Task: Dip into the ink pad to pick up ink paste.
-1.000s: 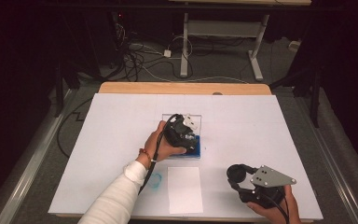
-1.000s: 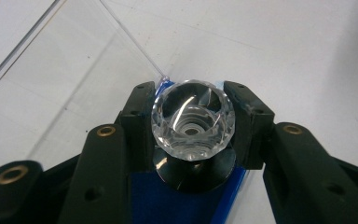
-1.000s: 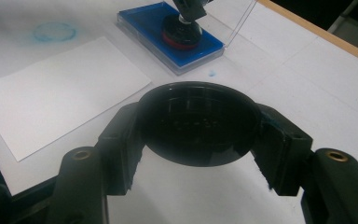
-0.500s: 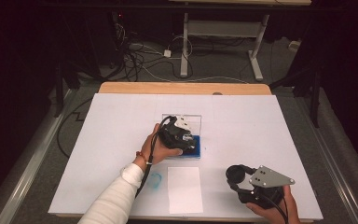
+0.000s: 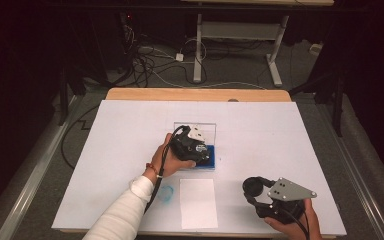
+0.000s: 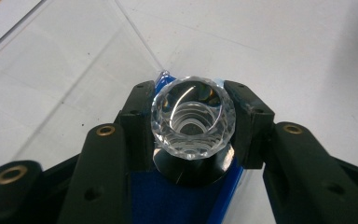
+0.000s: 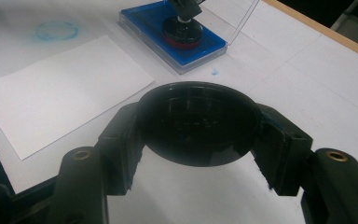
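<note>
High view: reading from left to right, we counted one blue ring-shaped ink mark point(image 5: 166, 193) on the white table point(image 5: 290, 135), one blank sheet of paper point(image 5: 198, 202) just beside it, one blue ink pad point(image 5: 207, 161) in a clear case with its one transparent lid point(image 5: 207, 131) standing open behind it, and one black round cap point(image 5: 254, 186).

The left gripper point(image 5: 192, 148) hung over the ink pad. In the left gripper view, we saw its two jaws clamped on one faceted crystal knob point(image 6: 193, 116), the handle of one stamp whose dark base point(image 6: 193, 170) rested on the blue pad point(image 6: 163, 200).

The right gripper point(image 5: 267, 197) lay near the table's front edge, well apart from the ink pad. In the right gripper view, we saw its two jaws closed on the black round cap point(image 7: 198, 123), held over the table, with the sheet of paper point(image 7: 60, 91), the ink mark point(image 7: 56, 30) and the ink pad point(image 7: 144, 18) beyond it.
</note>
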Action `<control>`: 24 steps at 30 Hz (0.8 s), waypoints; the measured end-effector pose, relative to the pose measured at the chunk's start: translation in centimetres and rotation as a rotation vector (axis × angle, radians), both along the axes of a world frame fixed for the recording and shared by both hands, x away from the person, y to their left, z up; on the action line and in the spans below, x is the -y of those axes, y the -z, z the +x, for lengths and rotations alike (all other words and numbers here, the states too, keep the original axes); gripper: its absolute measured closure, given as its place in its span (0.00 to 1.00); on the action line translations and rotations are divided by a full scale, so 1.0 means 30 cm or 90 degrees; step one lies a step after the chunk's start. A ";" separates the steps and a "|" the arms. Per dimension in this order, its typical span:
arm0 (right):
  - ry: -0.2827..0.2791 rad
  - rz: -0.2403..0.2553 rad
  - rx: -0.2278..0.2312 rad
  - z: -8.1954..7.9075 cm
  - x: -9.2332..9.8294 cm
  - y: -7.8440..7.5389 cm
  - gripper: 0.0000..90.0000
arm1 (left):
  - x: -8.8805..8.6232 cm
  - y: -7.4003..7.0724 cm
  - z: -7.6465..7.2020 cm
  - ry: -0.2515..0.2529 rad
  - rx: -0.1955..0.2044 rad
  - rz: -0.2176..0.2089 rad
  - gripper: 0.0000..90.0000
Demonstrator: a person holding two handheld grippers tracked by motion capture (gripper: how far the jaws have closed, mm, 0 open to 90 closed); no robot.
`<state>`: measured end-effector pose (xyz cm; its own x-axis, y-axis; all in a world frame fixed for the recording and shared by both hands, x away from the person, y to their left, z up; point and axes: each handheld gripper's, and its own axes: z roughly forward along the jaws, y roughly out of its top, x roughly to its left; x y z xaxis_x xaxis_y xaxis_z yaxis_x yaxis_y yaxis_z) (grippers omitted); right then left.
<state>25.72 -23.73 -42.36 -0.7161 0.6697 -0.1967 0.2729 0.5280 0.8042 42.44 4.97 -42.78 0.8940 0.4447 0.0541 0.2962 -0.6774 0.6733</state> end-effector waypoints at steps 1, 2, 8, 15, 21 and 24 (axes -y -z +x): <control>0.000 0.000 0.000 0.000 -0.001 0.000 0.43 | -0.002 0.000 0.002 0.001 -0.002 0.000 0.60; -0.001 -0.001 0.000 -0.001 -0.002 0.000 0.43 | 0.000 0.000 0.001 0.001 -0.001 0.000 0.60; -0.001 -0.002 -0.002 0.000 -0.004 0.002 0.43 | 0.009 -0.003 -0.010 0.001 0.012 0.017 0.60; -0.003 -0.001 -0.002 -0.001 -0.006 0.001 0.43 | 0.010 -0.001 -0.009 0.000 0.013 0.019 0.60; -0.004 0.000 -0.001 -0.002 -0.006 0.000 0.43 | 0.009 0.000 -0.005 0.001 0.010 0.018 0.60; -0.002 0.001 -0.001 -0.001 -0.003 0.000 0.43 | 0.006 0.001 -0.003 0.000 0.006 0.012 0.60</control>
